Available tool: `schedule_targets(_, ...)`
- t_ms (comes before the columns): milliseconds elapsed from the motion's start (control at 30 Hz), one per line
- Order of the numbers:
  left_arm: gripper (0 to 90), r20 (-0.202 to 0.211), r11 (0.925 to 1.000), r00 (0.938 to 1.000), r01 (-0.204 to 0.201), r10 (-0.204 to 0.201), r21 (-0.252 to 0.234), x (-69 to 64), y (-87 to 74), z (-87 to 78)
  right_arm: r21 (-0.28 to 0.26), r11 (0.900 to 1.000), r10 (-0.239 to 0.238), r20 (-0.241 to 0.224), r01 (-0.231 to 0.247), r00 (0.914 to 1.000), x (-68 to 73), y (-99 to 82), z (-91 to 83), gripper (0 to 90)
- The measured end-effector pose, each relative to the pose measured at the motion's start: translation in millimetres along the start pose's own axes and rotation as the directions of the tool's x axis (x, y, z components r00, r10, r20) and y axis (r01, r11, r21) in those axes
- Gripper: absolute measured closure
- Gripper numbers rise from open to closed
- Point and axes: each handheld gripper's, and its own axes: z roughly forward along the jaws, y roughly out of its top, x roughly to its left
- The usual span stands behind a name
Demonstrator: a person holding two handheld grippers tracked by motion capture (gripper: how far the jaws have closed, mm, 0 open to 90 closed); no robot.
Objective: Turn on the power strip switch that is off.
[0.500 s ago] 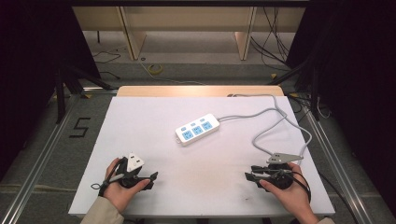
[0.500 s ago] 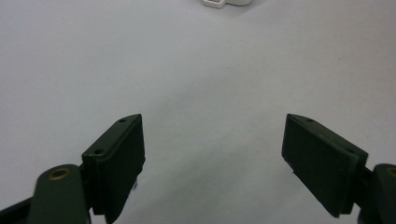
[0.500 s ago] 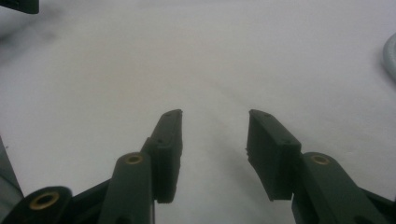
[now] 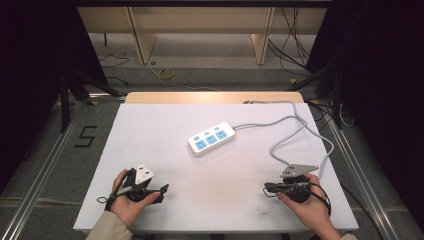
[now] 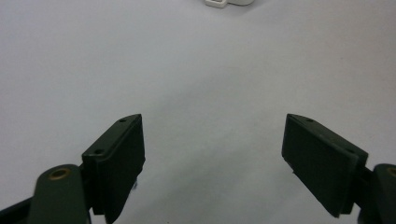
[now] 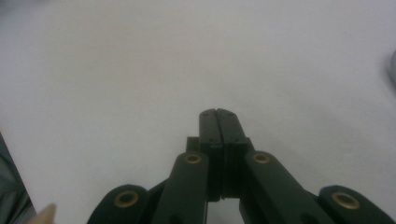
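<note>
A white power strip [image 4: 212, 138] with blue sockets lies at the middle of the white table [image 4: 150, 130]; its near end shows at the top of the left gripper view [image 5: 229, 2]. Its grey cable [image 4: 300, 127] loops to the right and back toward the right hand. My left gripper [image 4: 161, 193] rests near the front left edge, pointing right, jaws wide open over bare table [image 5: 214, 120]. My right gripper [image 4: 267, 189] lies near the front right edge, pointing left, its jaws pressed together with nothing between them [image 6: 218, 114].
The cable's loop runs close behind the right hand and along the table's right edge. A wooden strip [image 4: 210, 97] borders the far edge. Floor rails, a "5" marking [image 4: 86, 136] and loose cables surround the table.
</note>
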Motion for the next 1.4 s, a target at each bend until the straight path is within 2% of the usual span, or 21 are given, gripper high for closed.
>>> schedule_targets(133,20.9,-0.001,1.0000,1.0000,-0.001,0.001,0.001,-0.3,0.1,0.1,0.017,0.9997,-0.017,0.002,0.017,0.9999,2.5,3.6,0.3,90.0)
schedule_targets(500,21.0,-0.004,1.0000,1.0000,0.001,-0.001,-0.001,0.3,-0.1,1.0,0.062,0.9978,-0.024,0.004,0.024,0.9997,3.7,15.6,3.7,90.0)
schedule_targets(800,21.1,-0.005,1.0000,1.0000,0.002,-0.002,-0.002,0.7,0.3,1.3,0.081,0.9967,-0.009,0.004,0.009,0.9999,2.7,25.4,5.1,90.0)
schedule_targets(1400,21.5,-0.001,0.9999,1.0000,0.003,-0.003,-0.010,-0.4,0.6,1.6,0.136,0.9906,-0.016,-0.012,0.017,0.9998,4.0,64.0,26.6,90.0)
